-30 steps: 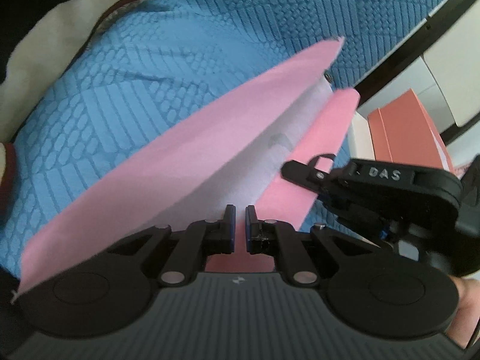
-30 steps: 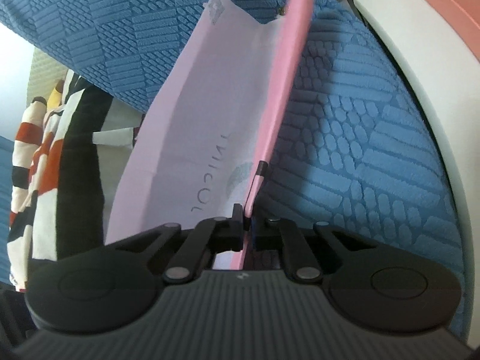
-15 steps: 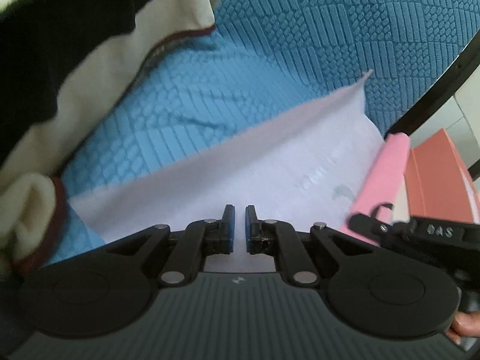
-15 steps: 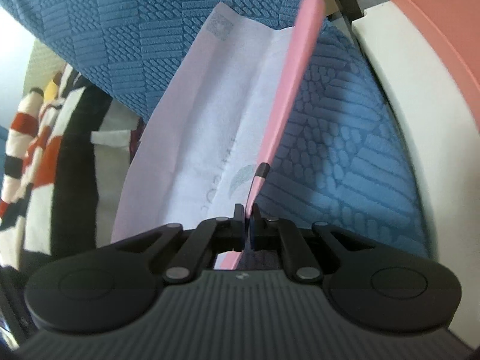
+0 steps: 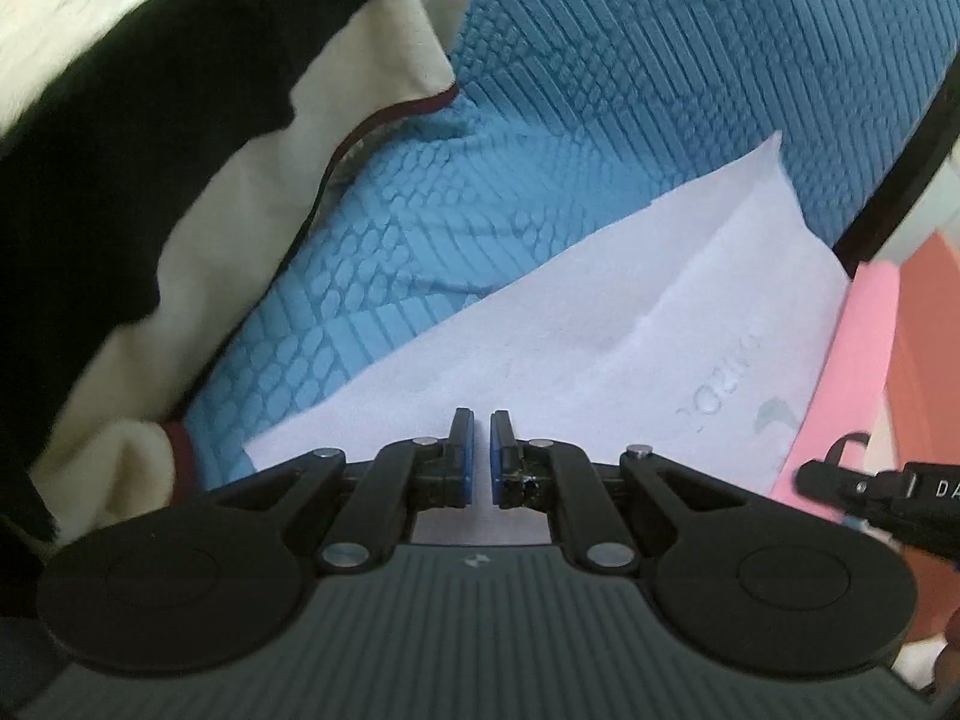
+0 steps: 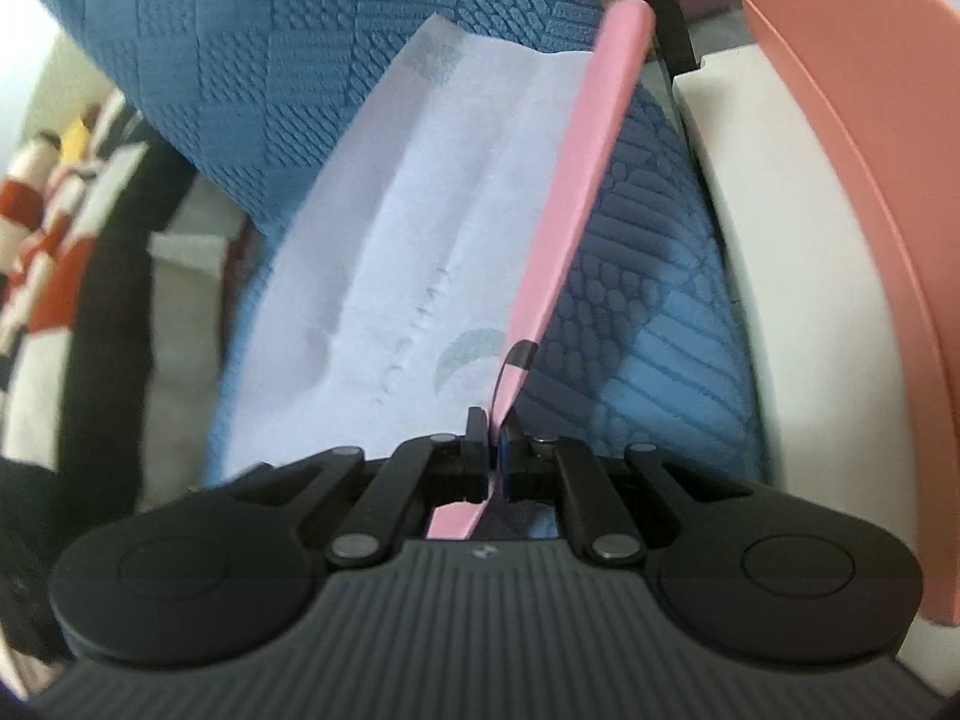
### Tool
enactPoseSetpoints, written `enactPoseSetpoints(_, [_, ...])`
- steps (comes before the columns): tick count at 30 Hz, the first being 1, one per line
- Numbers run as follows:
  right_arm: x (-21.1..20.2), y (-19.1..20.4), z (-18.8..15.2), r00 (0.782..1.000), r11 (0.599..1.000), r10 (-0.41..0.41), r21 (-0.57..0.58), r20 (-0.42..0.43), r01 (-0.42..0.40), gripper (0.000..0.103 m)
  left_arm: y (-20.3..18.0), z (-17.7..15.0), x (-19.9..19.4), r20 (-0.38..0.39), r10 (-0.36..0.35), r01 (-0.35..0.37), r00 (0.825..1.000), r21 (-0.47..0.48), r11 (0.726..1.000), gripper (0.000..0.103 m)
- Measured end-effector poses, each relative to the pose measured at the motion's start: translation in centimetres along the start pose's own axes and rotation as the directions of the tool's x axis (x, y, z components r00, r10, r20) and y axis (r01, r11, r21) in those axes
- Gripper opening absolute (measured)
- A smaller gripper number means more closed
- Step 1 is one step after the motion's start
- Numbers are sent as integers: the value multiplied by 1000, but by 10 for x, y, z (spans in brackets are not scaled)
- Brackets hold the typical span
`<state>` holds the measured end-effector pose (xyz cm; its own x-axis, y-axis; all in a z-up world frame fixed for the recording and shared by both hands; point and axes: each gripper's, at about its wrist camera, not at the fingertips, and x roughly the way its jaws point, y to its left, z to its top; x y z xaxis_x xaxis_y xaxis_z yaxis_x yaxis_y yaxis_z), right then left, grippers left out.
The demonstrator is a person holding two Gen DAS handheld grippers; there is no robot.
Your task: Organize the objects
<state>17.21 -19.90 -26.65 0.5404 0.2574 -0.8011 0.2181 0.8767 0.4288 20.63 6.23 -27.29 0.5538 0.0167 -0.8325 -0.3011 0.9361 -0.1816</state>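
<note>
A pink pouch (image 6: 576, 192) with a pale lilac lining (image 6: 414, 252) lies open on the blue textured cushion (image 6: 636, 294). My right gripper (image 6: 491, 450) is shut on the pouch's pink edge near its black zip pull (image 6: 521, 354). In the left wrist view the lilac lining (image 5: 600, 354) spreads flat in front of my left gripper (image 5: 477, 450), whose jaws stand nearly closed with a narrow gap and hold nothing. The pink edge (image 5: 852, 360) and the right gripper's fingers (image 5: 840, 477) show at the right there.
A black, cream and red striped cloth (image 5: 180, 150) lies to the left on the cushion, also in the right wrist view (image 6: 54, 222). A salmon box (image 6: 852, 192) on a white surface (image 6: 738, 240) stands at the right. A black frame bar (image 5: 894, 180) runs behind.
The pouch's upper pink flap has dropped away, so the lilac lining now lies spread open. The left gripper has swung left toward the striped cloth. The right gripper keeps its grip.
</note>
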Motion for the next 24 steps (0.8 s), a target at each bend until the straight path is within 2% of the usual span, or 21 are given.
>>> enactPoseSetpoints(2, [-2, 3, 1, 999, 999, -33, -23, 22, 34, 7, -4, 2, 1, -13, 22, -21, 1000, 40, 999, 9])
enactPoseSetpoints(3, [-4, 3, 2, 999, 999, -25, -21, 32, 25, 6, -4, 2, 0, -20, 18, -17, 1000, 44, 999, 9])
enactPoseSetpoints(8, [-5, -5, 7, 997, 997, 71, 39, 12, -72, 6, -5, 2, -8, -51, -15, 18, 999, 49, 999, 9])
enactPoseSetpoints(12, [-1, -12, 9, 992, 988, 123, 92, -13, -122, 6, -7, 5, -17, -54, -63, 65, 997, 48, 997, 9])
enactPoseSetpoints(17, [0, -7, 7, 985, 981, 168, 108, -24, -164, 6, -18, 6, -31, -47, -143, 147, 989, 103, 984, 9])
enactPoseSetpoints(24, [3, -1, 4, 978, 973, 206, 118, -43, -199, 6, -27, -2, -34, -55, -267, 272, 962, 126, 954, 9])
